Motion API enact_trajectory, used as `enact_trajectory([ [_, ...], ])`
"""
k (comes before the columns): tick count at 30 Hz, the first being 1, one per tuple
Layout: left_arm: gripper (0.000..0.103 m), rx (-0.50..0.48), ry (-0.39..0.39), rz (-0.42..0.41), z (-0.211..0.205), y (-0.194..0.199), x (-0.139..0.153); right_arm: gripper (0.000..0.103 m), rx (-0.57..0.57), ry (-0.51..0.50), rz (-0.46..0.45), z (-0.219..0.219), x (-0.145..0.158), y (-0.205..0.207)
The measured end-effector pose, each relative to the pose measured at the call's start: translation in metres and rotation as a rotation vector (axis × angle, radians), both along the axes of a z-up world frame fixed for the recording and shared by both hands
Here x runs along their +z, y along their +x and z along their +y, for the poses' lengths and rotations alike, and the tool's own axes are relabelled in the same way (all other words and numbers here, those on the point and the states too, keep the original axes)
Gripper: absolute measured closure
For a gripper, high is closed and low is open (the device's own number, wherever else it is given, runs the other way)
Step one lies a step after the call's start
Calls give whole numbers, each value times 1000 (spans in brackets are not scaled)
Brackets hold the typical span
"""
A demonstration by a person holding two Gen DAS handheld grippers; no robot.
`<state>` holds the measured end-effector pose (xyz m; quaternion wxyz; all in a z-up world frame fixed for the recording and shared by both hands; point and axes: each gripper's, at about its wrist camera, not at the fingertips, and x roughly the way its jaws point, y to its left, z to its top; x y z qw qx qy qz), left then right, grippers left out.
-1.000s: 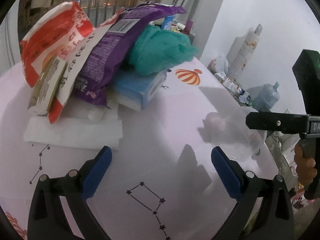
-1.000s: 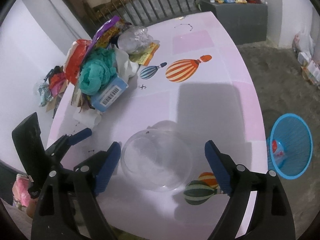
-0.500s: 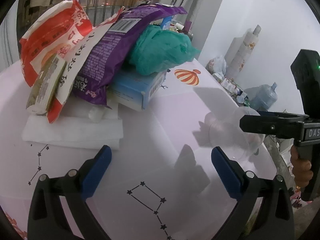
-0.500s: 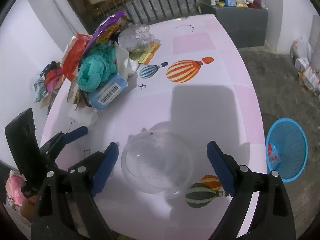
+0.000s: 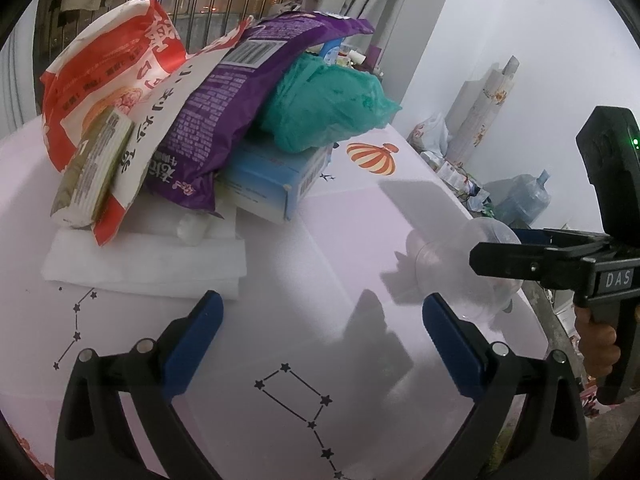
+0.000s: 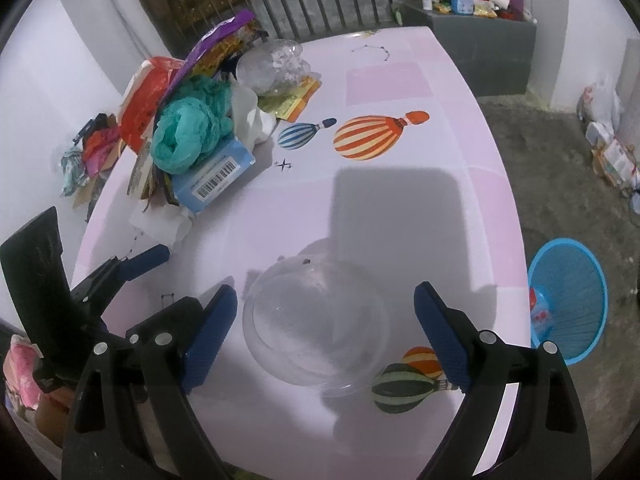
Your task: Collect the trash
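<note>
Your right gripper [image 6: 324,328] hangs fingers apart straddling the clear bowl [image 6: 316,320] to clamp it, bin [image 6: 568,300] at three o'clock, left gripper [image 5: 320,320] spread, idle.

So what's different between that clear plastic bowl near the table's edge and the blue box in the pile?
The clear bowl is round and see-through; the blue box is rectangular, opaque, and carries a barcode. The clear bowl sits alone on the pink table, framed by the open right gripper; the blue box is buried in the heap, with a teal bag on top. Both rest on the same table, and neither is gripped.
</note>
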<state>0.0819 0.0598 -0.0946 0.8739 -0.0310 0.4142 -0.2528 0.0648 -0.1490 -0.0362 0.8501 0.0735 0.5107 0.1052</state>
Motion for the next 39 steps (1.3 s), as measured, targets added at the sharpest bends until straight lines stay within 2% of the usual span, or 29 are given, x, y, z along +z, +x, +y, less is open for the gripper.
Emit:
enact_trajectory([
  [6,6,-1,2,-2,0,-1,1,17,-8,-19,16,1,-4,1],
  [10,6,-56,-46,13,3,-6,4,17,-5,-28,20,4,-4,2],
  [16,6,-68,-74,-103,16,-18,30,17,-27,-32,27,2,-4,3],
  [19,6,-51,-108,-165,30,-22,48,17,-50,-31,37,1,-2,6],
  [24,6,-23,-163,-248,57,-21,78,17,-83,-8,-18,0,9,6],
  [29,6,37,-156,-320,80,-7,102,17,-102,21,-20,0,6,5],
  [34,6,114,-158,-344,100,9,110,17,-73,1,-29,7,7,3],
  [39,6,147,-155,-358,117,16,116,17,-80,-6,-16,9,3,7],
])
